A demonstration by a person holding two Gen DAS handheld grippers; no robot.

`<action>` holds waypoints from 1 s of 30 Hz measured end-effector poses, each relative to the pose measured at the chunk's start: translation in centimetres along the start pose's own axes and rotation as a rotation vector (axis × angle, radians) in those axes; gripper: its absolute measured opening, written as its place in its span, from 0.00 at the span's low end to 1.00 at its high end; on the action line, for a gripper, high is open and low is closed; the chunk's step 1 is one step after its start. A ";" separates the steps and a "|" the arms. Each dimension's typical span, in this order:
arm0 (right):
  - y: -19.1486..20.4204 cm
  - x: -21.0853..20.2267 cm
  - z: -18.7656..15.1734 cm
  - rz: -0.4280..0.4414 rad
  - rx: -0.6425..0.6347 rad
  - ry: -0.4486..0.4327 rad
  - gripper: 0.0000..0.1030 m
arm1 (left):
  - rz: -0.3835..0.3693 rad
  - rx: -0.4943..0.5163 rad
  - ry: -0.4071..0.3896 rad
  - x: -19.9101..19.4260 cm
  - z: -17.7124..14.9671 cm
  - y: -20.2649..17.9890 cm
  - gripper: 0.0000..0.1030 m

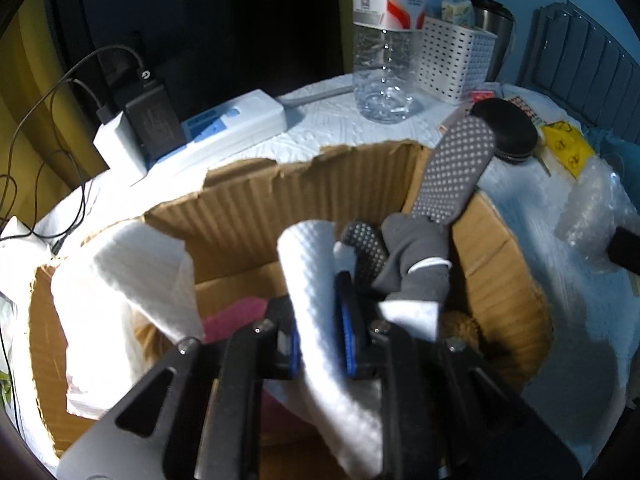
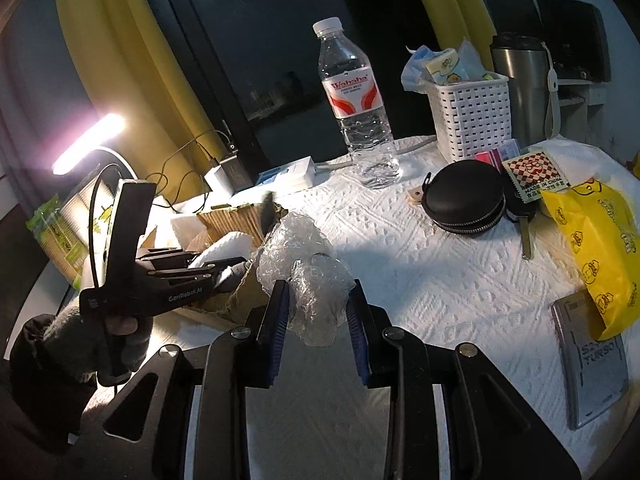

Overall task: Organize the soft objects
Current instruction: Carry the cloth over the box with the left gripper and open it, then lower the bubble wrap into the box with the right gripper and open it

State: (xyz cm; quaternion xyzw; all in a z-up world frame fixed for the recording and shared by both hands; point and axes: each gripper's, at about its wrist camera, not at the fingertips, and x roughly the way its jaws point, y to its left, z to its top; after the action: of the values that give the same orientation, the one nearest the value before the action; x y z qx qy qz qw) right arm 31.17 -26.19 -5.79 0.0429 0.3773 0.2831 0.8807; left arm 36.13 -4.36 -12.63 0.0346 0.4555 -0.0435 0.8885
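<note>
Paper-covered worktop (image 2: 440, 280), cardboard box (image 1: 248, 200) at 9 o'clock. Your left gripper (image 1: 320, 344) clenched on paper towel (image 1: 316, 280) over box. Right gripper (image 2: 318, 316) straddles bubble wrap (image 2: 304, 264), closure unclear. Both featherlight, crushable; pinch mid-bundle.

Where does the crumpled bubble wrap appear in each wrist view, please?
Left wrist: bubble wrap at the far right, on the table beside the cardboard box.
Right wrist: bubble wrap at centre, between the right claw fingers.
Shared landmark: water bottle.

A water bottle (image 2: 357, 112) stands beside a white basket (image 2: 472, 116), near a black zip case (image 2: 466, 196).
</note>
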 end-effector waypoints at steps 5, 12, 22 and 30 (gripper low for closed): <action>1.6 0.2 0.7 -0.014 -0.029 0.000 0.30 | -0.055 -0.018 -0.025 -1.6 0.0 0.7 0.28; 4.2 0.1 1.5 -0.045 -0.066 -0.006 0.30 | -0.134 -0.034 -0.104 -5.2 -0.5 1.8 0.71; 9.2 -0.4 2.1 -0.076 -0.122 -0.029 0.30 | -0.210 -0.068 -0.221 -10.2 -1.5 5.1 0.91; 14.3 0.7 2.0 -0.060 -0.184 -0.018 0.30 | -0.188 -0.113 -0.308 -14.6 -4.1 9.4 0.92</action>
State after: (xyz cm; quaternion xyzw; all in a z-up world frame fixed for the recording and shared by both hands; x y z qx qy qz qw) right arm 26.24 -13.54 -0.73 -0.0468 0.3428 0.2898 0.8924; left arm 25.37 6.04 -2.89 -0.0650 0.3169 -0.1055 0.9403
